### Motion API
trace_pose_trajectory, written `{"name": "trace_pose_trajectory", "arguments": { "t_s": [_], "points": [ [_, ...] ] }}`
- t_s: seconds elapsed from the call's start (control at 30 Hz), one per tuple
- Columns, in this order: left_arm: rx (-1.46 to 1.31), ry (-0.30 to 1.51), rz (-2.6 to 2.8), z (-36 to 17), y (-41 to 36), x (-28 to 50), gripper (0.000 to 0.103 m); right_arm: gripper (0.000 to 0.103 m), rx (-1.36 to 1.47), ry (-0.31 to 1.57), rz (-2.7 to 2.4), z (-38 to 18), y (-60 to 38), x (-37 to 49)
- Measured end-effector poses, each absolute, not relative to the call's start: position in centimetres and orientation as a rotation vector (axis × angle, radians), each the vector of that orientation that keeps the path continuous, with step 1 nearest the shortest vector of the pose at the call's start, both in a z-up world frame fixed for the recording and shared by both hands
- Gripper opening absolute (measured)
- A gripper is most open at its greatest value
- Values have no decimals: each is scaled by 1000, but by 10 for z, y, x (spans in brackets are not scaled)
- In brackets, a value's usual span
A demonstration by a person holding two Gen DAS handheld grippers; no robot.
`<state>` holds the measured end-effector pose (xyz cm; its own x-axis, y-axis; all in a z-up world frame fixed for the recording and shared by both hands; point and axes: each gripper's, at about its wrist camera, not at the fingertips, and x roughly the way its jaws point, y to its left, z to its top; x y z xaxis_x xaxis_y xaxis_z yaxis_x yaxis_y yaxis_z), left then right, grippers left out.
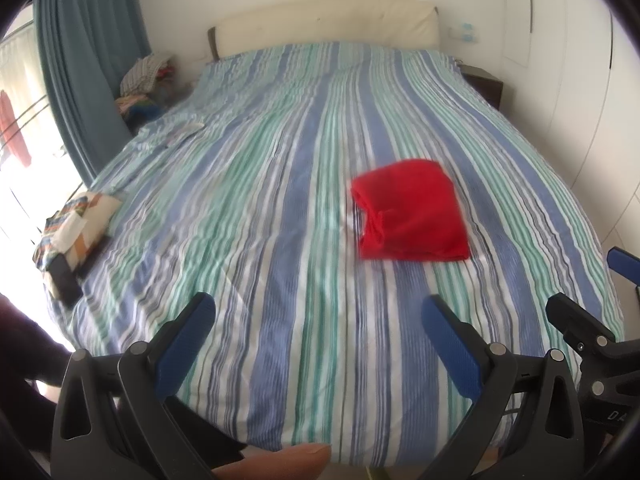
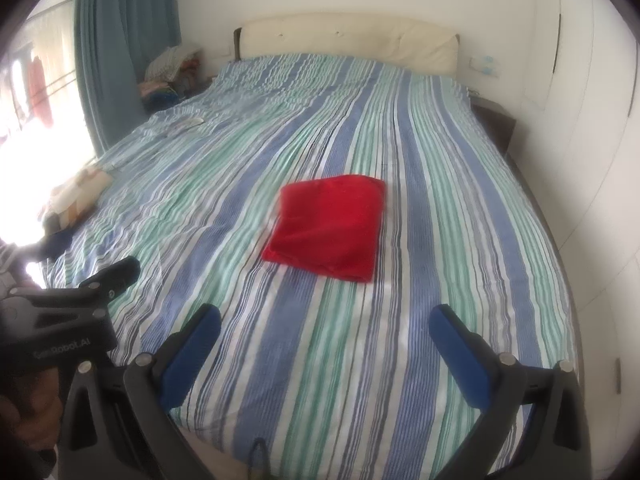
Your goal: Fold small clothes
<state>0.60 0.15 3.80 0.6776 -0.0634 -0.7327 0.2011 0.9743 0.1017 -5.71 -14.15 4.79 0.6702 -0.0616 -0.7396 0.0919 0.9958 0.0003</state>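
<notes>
Nearby, both tools (image 1: pixel 318 324) (image 2: pixel 325 332) spread w/ nothing; red cloth (image 2: pixel 328 226) lies folded, unobstructed.

Striped blue-green-white bedspread (image 1: pixel 280 208) covers the bed, cream headboard (image 1: pixel 328 20) at far end, blue curtain (image 1: pixel 88 52) left, patterned pillow (image 1: pixel 80 220) on left edge, clothes pile (image 1: pixel 146 76) beside bed, dark nightstand (image 1: pixel 486 82) right.
</notes>
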Motion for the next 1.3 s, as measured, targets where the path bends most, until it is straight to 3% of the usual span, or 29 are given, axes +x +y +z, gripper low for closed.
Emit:
{"name": "trace_pose_trajectory", "arguments": {
  "t_s": [1.07,1.3],
  "points": [
    [204,804,-167,42,-2,6,103,102,-41,841,-165,55,-137,-57],
    [256,670,-138,59,1,8,103,102,-44,840,-157,57,-138,-58]
  ]
}}
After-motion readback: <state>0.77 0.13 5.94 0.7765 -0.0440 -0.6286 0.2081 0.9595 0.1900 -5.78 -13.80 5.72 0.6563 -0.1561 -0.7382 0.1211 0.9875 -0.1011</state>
